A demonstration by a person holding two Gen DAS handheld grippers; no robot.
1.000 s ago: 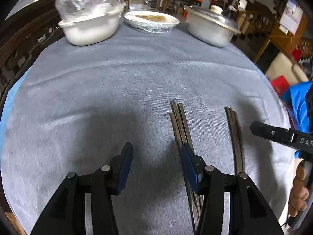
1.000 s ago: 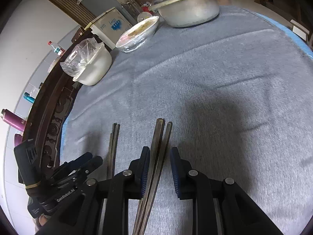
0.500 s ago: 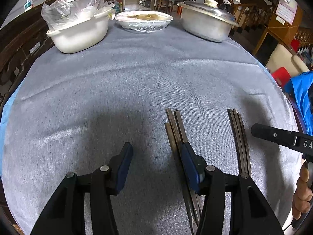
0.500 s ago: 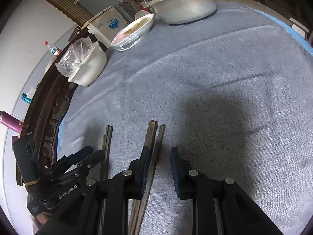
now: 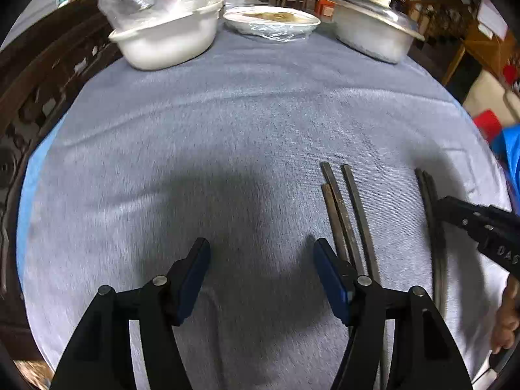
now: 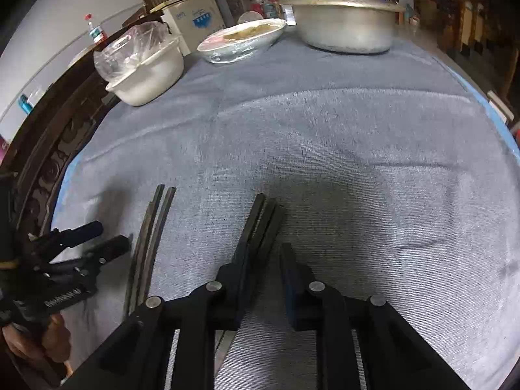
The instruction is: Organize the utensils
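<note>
Chopsticks (image 5: 349, 214) lying flat, ends toward pot (image 5: 373, 29), left claw (image 5: 260, 260) apart, just widened

Counted on the round table's grey cloth (image 5: 260, 123)

Two bundles of dark, slender wooden chopsticks near the near edge: one (image 5: 349, 214) shows three sticks, the other (image 5: 430, 201) at least two, its exact count unclear. Along the far edge: one white ceramic pot under clear plastic (image 5: 165, 39), one shallow film-covered white dish (image 5: 271, 22), one lidded aluminium pot (image 5: 373, 35).

Grey-clothed table (image 5: 227, 136), two chopstick bundles (image 5: 349, 214) (image 5: 432, 214), white bowl (image 5: 169, 39), dish (image 5: 271, 22), lidded pot (image 5: 373, 37)
</note>
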